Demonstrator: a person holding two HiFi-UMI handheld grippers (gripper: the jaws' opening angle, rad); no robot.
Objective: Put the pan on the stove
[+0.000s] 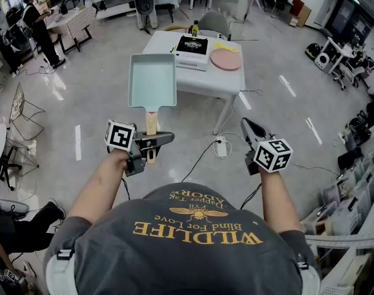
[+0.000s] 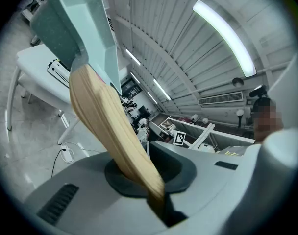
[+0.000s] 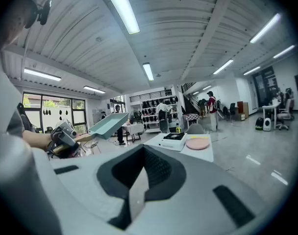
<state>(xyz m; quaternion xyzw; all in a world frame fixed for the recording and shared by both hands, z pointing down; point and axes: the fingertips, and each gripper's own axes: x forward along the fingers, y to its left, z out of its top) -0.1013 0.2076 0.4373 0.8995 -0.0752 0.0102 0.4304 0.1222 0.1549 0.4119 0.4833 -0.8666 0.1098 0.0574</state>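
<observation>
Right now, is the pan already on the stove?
No, the pan hangs in the air, gripped by its wooden handle in the left tool, short of the stove.

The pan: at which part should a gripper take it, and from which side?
The wooden handle, approached from its free end. It is long, narrow and sticks straight out from the pan. The left gripper is shut on it this way.

Probably a big open lab or workshop: glossy grey floor (image 1: 95, 128), cluttered dark storage shelving (image 3: 150, 112), long white ceiling strip lights (image 3: 119, 8).
</observation>
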